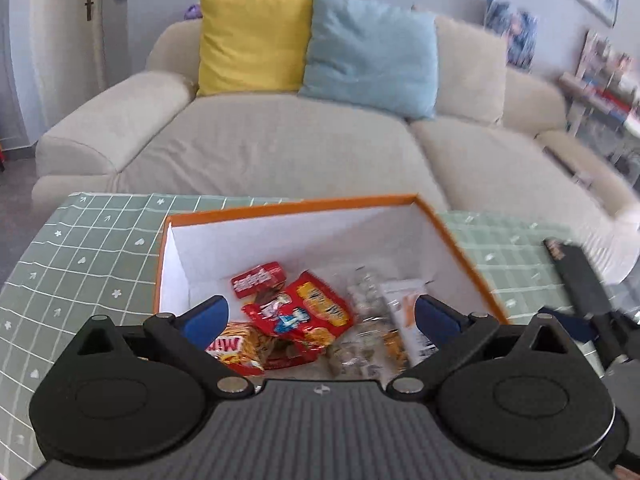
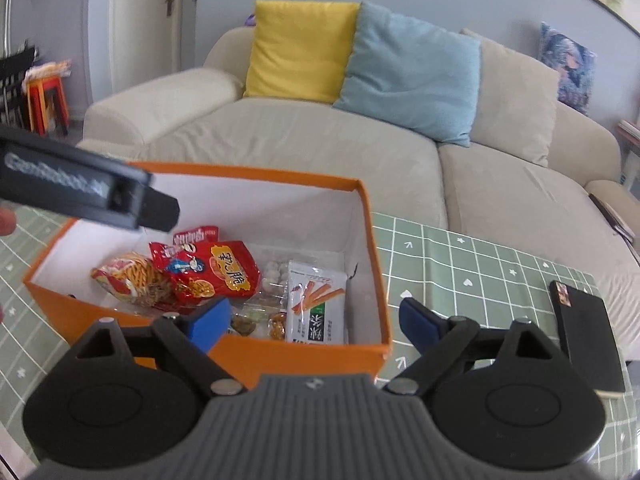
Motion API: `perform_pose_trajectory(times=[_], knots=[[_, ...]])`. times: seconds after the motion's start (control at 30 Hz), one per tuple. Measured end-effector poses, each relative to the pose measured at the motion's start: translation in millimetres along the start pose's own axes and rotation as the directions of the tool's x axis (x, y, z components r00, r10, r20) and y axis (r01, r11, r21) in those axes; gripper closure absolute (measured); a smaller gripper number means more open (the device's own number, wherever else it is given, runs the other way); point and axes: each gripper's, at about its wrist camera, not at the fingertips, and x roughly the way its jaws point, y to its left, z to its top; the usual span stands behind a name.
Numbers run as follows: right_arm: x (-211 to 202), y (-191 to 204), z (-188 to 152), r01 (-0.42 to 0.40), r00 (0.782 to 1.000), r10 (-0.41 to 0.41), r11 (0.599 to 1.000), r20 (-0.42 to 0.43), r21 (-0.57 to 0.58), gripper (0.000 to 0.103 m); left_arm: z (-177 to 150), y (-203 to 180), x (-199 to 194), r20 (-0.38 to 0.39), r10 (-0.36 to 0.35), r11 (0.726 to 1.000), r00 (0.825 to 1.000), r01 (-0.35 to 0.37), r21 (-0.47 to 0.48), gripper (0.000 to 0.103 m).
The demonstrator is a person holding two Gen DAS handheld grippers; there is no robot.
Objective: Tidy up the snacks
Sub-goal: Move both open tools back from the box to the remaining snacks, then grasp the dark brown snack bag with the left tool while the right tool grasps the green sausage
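An orange box [image 1: 296, 205] with white inner walls stands on the green grid tablecloth [image 1: 80, 248]; it also shows in the right wrist view [image 2: 304, 352]. Inside lie several snack packs: a red chip bag [image 1: 308, 312] [image 2: 216, 276], a small red pack [image 1: 258, 279], a noodle-snack bag [image 2: 128, 276], a white pack with orange sticks [image 2: 318, 304] [image 1: 408, 320] and clear wrapped sweets [image 1: 360, 344]. My left gripper [image 1: 320, 316] is open and empty above the box's near side. My right gripper [image 2: 316, 316] is open and empty at the box's near right corner.
A black notebook [image 2: 588, 340] lies on the cloth right of the box, also in the left view [image 1: 576, 276]. The left gripper's black body [image 2: 80, 188] reaches over the box. A beige sofa [image 1: 280, 144] with yellow and blue cushions stands behind the table.
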Motion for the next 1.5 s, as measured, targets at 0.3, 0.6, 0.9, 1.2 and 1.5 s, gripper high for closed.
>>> perform_pose_trajectory(times=[0.3, 0.6, 0.9, 1.2, 1.5], knots=[[-35.4, 0.9, -36.5, -0.003, 0.999, 0.001, 0.998, 0.038, 0.058, 0.010, -32.8, 6.2, -49.0, 0.085, -0.028, 0.998, 0.996, 0.033, -0.060, 0.000], [-42.3, 4.8, -81.4, -0.019, 0.999, 0.024, 0.992, -0.041, 0.121, 0.008, -81.8, 28.6, -39.6, -0.108, -0.091, 0.986, 0.990, 0.074, -0.150, 0.005], [-31.4, 19.5, -108.6, -0.055, 0.991, 0.068, 0.991, -0.116, 0.119, 0.008, -119.2, 51.5, -26.5, -0.217, -0.025, 0.981, 0.976, -0.017, -0.194, 0.009], [-28.2, 34.9, -110.3, -0.084, 0.992, 0.090, 0.993, -0.086, 0.078, 0.008, -135.4, 67.1, -12.4, -0.269, -0.045, 0.967, 0.962, -0.026, -0.252, 0.009], [-16.3, 59.7, -105.6, -0.151, 0.983, 0.153, 0.988, -0.103, 0.024, 0.026, -133.1, 76.1, -1.5, -0.226, 0.020, 0.970, 0.974, -0.073, -0.230, 0.009]])
